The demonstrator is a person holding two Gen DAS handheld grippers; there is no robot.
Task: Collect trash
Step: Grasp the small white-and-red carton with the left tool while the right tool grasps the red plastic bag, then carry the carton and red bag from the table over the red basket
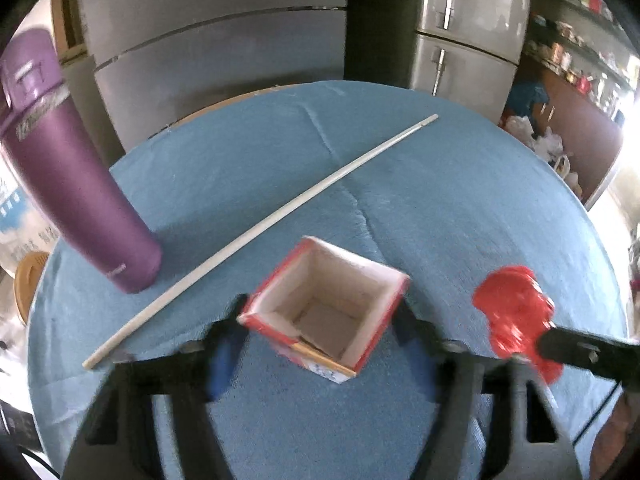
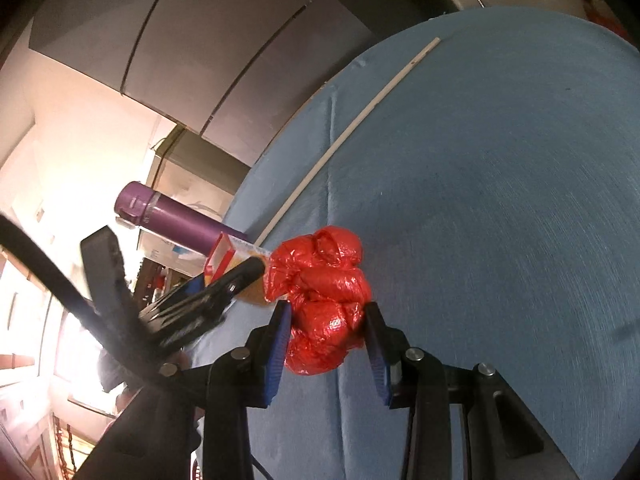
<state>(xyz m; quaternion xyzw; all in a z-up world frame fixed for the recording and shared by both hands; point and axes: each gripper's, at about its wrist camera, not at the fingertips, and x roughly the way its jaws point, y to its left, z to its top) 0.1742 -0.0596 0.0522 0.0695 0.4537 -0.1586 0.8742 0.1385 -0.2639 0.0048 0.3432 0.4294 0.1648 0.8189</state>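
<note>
An open-topped red and white carton box (image 1: 324, 312) stands on the blue cloth with nothing visible inside it. My left gripper (image 1: 320, 308) straddles it, and both pads press on its side walls. To the right, a crumpled red plastic bag (image 1: 512, 312) hangs just above the cloth. My right gripper (image 2: 327, 308) is shut on this bag (image 2: 324, 296), blue pads squeezing it from both sides. One of its black fingers (image 1: 580, 350) enters the left wrist view from the right. In the right wrist view the left gripper (image 2: 224, 276) and the box (image 2: 224, 254) lie just left of the bag.
A tall purple bottle (image 1: 80, 184) stands at the table's left edge. A long white stick (image 1: 260, 236) lies diagonally across the blue cloth (image 1: 460, 208) behind the box. Grey cabinet fronts (image 1: 220, 40) and a fridge (image 1: 468, 32) stand beyond the round table's far edge.
</note>
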